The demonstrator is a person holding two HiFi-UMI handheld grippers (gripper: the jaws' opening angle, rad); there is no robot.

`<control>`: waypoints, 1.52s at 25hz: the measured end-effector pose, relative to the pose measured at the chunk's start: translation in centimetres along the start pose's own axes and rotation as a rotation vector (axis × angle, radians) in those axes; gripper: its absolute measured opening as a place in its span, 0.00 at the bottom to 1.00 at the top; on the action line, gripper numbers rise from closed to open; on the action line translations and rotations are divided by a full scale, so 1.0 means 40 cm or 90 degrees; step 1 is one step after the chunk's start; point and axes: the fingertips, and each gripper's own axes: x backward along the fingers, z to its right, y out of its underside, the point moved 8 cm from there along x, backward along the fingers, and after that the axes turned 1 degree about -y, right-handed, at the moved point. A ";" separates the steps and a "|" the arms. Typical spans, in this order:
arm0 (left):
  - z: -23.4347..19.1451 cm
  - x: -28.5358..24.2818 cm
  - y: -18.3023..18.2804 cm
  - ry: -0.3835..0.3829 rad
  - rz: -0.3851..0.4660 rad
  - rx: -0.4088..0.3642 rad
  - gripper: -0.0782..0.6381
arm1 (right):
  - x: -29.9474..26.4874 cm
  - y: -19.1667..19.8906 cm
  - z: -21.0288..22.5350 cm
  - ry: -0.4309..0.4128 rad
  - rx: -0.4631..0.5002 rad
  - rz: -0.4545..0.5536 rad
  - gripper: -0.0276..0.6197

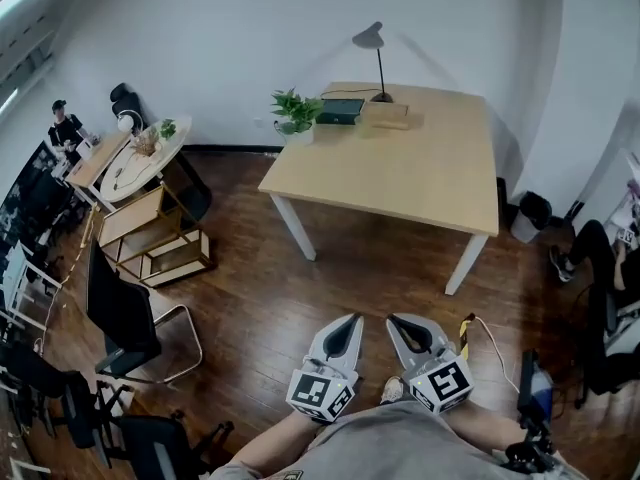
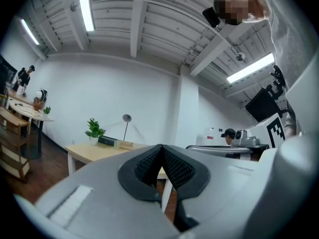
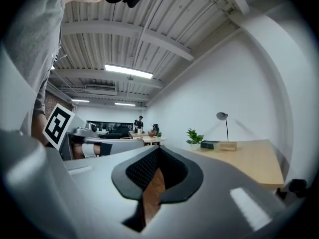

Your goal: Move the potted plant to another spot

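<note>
Zero progress on the move, judging by the layout: plant [image 1: 296, 115] at the far left corner of the table [image 1: 400, 183], pot untouched, well apart from both grippers. Jaws of left gripper [image 1: 349, 320] pressed together, nothing between; right gripper [image 1: 396, 319] likewise closed tight and empty. Both held side by side over the floor [image 1: 300, 298], short of the table's near edge, pointing toward it.

Left to do, as a guess: close the gap to the table, spread one pair of jaws, pinch the pot, lift, carry to a fresh spot, set down upright, let go. In short, the whole job.

Counts:
- one plant on the table
- one lamp [image 1: 375, 58] at the far edge
- one dark book [image 1: 341, 110] just beside the plant
- one pale box [image 1: 388, 116] just beside the book, at the lamp's foot
- two grippers, one marker cube apiece
- one round table [image 1: 125, 173] off to the left, with a second, smaller plant [image 1: 166, 128] on it, probably no part of the task
- one wooden shelf [image 1: 150, 233] near that round table
- at least two black chairs [image 1: 125, 313] on the left, exact number hard to tell
- two other people at the room's edges, one left [image 1: 65, 126], one right [image 1: 600, 253]
</note>
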 end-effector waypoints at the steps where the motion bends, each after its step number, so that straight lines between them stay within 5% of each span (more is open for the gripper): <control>1: -0.015 -0.028 -0.006 -0.007 0.002 0.000 0.11 | -0.021 0.001 0.027 -0.003 0.000 -0.001 0.05; 12: -0.195 -0.239 -0.022 -0.053 -0.012 0.005 0.11 | -0.243 0.002 0.226 -0.025 -0.016 -0.009 0.05; 21: -0.458 -0.500 -0.010 -0.002 -0.029 0.012 0.11 | -0.516 0.050 0.406 0.023 -0.020 -0.034 0.05; 30: -0.829 -0.794 -0.101 0.057 -0.039 0.020 0.11 | -0.912 -0.001 0.579 0.095 -0.020 -0.040 0.05; 38: -1.034 -0.911 -0.114 0.073 -0.050 0.038 0.11 | -1.137 -0.013 0.658 0.122 -0.021 -0.051 0.05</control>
